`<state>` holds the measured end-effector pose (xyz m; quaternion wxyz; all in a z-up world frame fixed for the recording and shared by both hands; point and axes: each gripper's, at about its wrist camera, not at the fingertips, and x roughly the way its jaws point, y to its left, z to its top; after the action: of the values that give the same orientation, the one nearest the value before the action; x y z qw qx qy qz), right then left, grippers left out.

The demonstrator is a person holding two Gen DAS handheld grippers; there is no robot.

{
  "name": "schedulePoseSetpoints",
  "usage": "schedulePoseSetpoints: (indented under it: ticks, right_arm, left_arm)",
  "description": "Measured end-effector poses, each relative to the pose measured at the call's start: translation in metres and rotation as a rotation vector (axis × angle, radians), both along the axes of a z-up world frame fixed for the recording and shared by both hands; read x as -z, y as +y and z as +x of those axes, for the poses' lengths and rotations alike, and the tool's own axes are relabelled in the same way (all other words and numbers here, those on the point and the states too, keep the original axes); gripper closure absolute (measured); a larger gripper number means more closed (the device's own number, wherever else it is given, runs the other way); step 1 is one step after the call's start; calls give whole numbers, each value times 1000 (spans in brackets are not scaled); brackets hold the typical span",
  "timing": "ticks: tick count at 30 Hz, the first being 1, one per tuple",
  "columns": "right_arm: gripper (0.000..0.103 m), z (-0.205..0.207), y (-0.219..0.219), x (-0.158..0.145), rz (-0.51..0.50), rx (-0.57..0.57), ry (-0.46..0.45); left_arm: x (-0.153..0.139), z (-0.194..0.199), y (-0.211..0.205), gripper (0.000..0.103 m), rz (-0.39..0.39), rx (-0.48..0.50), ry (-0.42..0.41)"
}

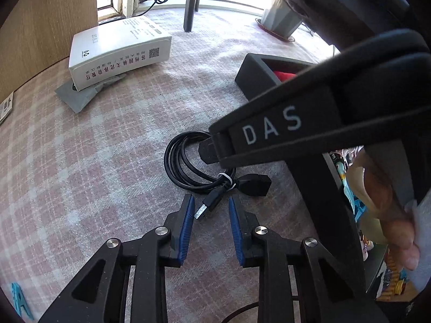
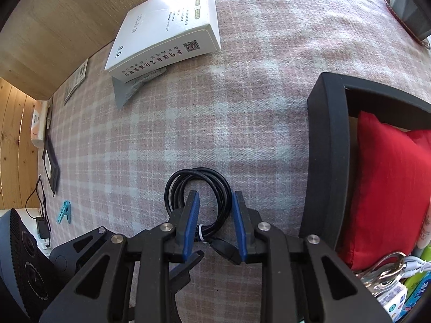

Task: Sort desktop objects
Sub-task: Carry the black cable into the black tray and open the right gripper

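Note:
A coiled black USB cable (image 1: 188, 167) tied with a white band lies on the pink plaid cloth. My left gripper (image 1: 211, 202) is open, its blue pads on either side of the cable's silver USB plug (image 1: 200, 212). My right gripper (image 2: 215, 199) is open and low over the coil (image 2: 199, 188), with the right side of the loop between its pads. In the left wrist view the right gripper's black body, marked DAS (image 1: 272, 127), hangs over the coil. A black storage box (image 2: 328, 145) holding a red pouch (image 2: 388, 183) stands to the right.
A white book (image 1: 118, 51) lies on a grey sleeve (image 1: 78, 94) at the back left. A grey pot on a coaster (image 1: 280, 18) stands far right. A blue clip (image 2: 64, 211), a charger (image 2: 43, 226) and a tissue pack (image 2: 37, 126) lie at the left.

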<state>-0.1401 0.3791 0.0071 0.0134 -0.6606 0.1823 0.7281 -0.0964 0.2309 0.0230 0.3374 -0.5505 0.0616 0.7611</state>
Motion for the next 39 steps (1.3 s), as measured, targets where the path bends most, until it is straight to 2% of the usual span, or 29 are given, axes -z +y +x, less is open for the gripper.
schedulePoseSetpoints:
  ticks: [4, 5, 6, 13, 20, 21, 23, 27, 33, 34, 37, 39]
  right_arm:
    - [81, 10, -15, -5, 25, -3, 16]
    - [90, 11, -18, -5, 34, -11, 16]
    - [92, 11, -21, -5, 36, -17, 20]
    - [93, 29, -28, -7, 3, 3, 34]
    - [93, 53, -24, -38, -14, 12, 85]
    - [93, 50, -37, -46, -16, 20, 94]
    - [93, 56, -32, -63, -18, 31, 113]
    - [93, 67, 9, -97, -6, 53, 142]
    - [94, 82, 93, -109, 11, 127, 161]
    - [94, 86, 102, -100, 15, 146, 166]
    - [94, 114, 134, -106, 37, 199, 172]
    - [94, 131, 151, -109, 50, 232, 173]
  left_arm:
    - [1, 1, -7, 87, 17, -24, -7]
    - [1, 3, -7, 89, 13, -23, -4]
    - [1, 5, -7, 89, 9, -24, -1]
    - [-3, 9, -11, 91, 6, -42, -17]
    - [-30, 12, -14, 92, 26, -40, 6]
    - [-36, 12, -13, 92, 30, -37, 15]
    - [-49, 14, -8, 93, 45, -21, 39]
    - [-74, 19, 10, 93, 78, 23, 67]
    - [-102, 35, 59, 93, 147, 122, 38]
    - [-106, 39, 69, 93, 153, 142, 39]
    - [-109, 65, 131, 93, 156, 207, 46]
    - [-112, 76, 153, 93, 156, 248, 45]
